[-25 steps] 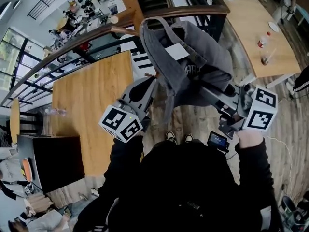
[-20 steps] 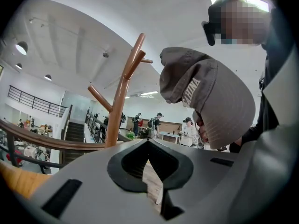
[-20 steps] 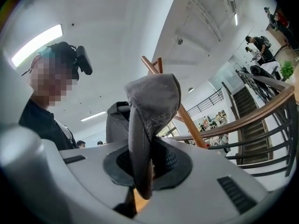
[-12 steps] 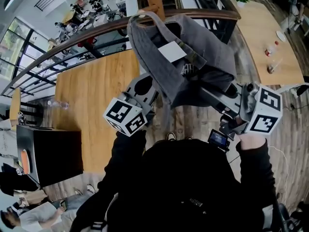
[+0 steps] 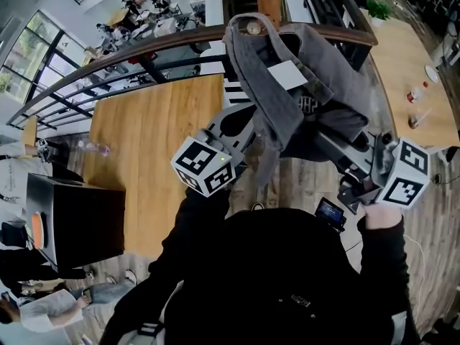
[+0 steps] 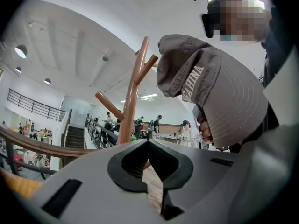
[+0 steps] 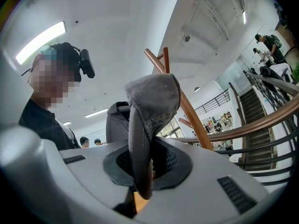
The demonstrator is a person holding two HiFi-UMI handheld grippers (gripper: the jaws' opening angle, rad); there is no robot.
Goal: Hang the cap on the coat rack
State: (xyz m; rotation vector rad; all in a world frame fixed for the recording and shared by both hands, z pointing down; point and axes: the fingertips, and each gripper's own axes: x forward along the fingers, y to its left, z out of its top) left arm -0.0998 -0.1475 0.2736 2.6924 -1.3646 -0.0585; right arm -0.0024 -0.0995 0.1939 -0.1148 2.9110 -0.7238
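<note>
Room: you stand at a curved wooden railing above a lower floor, with a long wooden table below you on the left.
Coat rack: a wooden pole with slanted pegs rises ahead of both your tools. From your head view its rounded top shows at the cap's far edge, and whether the two touch cannot be told.
Cap: the grey cap is held up in the air in front of you, crown towards the rack. In the right gripper view it stands directly in front of the pole, with a peg tip showing just beside the crown.
Right gripper: your right gripper has its jaws closed on the edge of the cap, which rises straight up out of them.
Left gripper: your left gripper has its jaws drawn nearly together with only a thin slit between them, and nothing in it. The cap hangs above it and to its right, clear of the jaws.
</note>
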